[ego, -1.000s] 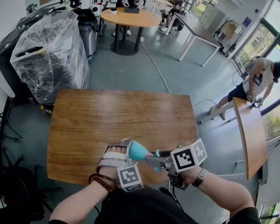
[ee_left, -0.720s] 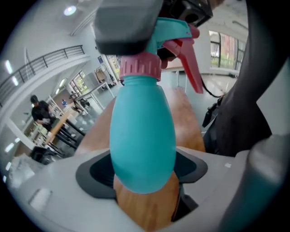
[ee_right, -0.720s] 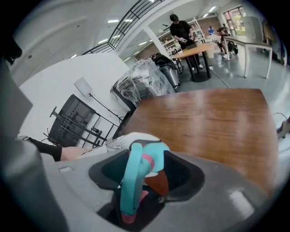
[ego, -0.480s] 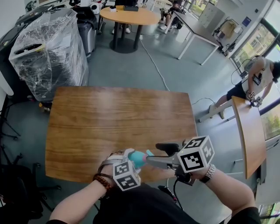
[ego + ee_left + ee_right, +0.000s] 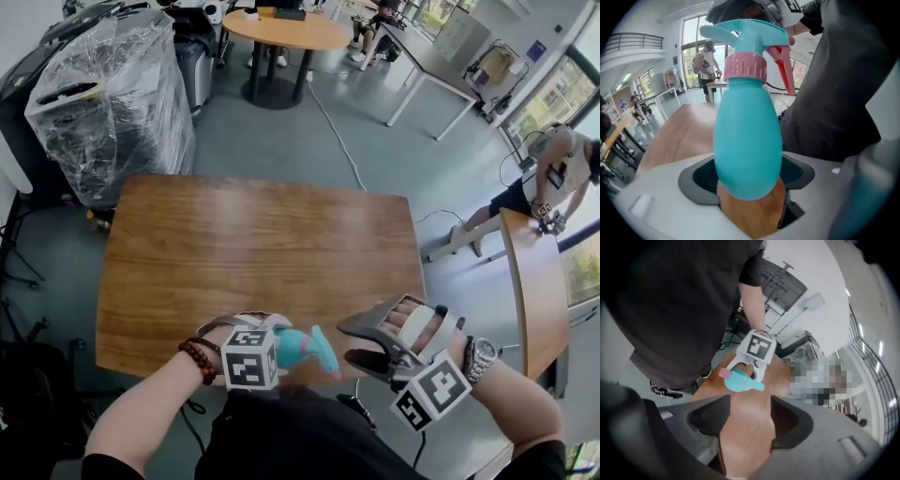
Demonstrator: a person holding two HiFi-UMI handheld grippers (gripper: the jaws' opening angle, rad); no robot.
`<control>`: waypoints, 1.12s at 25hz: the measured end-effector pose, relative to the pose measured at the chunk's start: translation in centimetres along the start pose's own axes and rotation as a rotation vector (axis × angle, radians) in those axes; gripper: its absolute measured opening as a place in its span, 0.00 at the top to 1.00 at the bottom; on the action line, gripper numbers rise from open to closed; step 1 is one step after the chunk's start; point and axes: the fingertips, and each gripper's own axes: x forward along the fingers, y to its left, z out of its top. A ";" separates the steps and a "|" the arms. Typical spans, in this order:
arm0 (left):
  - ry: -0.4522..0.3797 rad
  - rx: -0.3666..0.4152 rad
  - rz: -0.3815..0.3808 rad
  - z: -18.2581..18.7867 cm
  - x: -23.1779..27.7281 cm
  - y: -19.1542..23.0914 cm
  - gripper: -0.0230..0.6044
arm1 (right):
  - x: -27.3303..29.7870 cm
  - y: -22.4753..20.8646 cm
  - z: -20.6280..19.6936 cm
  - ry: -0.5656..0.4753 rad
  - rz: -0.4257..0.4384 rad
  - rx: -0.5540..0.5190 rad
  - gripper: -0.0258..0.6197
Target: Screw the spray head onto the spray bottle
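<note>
Left tongs (image 5: 281,345) clamp one teal spray bottle (image 5: 298,345) over the near edge of the counter (image 5: 253,244) in the head view, and right tongs (image 5: 364,343) stand just beside it. Left gripper view: one spray head (image 5: 747,35) sits on its neck. Right gripper view: jaws apart, just closing slightly, nothing between.

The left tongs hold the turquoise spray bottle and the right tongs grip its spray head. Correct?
No: the right tongs, just opened, are empty and clear of the spray head, as the right gripper view shows. The rest stands.
</note>
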 end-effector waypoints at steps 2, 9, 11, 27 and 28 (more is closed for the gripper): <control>0.007 0.012 -0.042 0.3 -0.1 -0.6 0.33 | 0.5 1.0 1.3 -0.014 0.001 -0.125 0.58; 0.082 0.102 -0.111 0.6 -0.1 -1.8 0.33 | 1.6 1.8 3.7 -0.060 -0.026 -0.382 0.66; 0.100 0.127 -0.112 0.6 0.1 -2.1 0.33 | 2.0 2.6 3.8 -0.061 -0.007 -0.412 0.68; 0.150 0.124 0.150 0.7 0.2 1.6 0.33 | 4.0 2.5 1.3 -0.045 0.150 0.258 0.78; 0.150 0.108 0.191 0.6 0.1 2.3 0.33 | 4.3 2.0 0.9 -0.051 0.151 0.377 0.78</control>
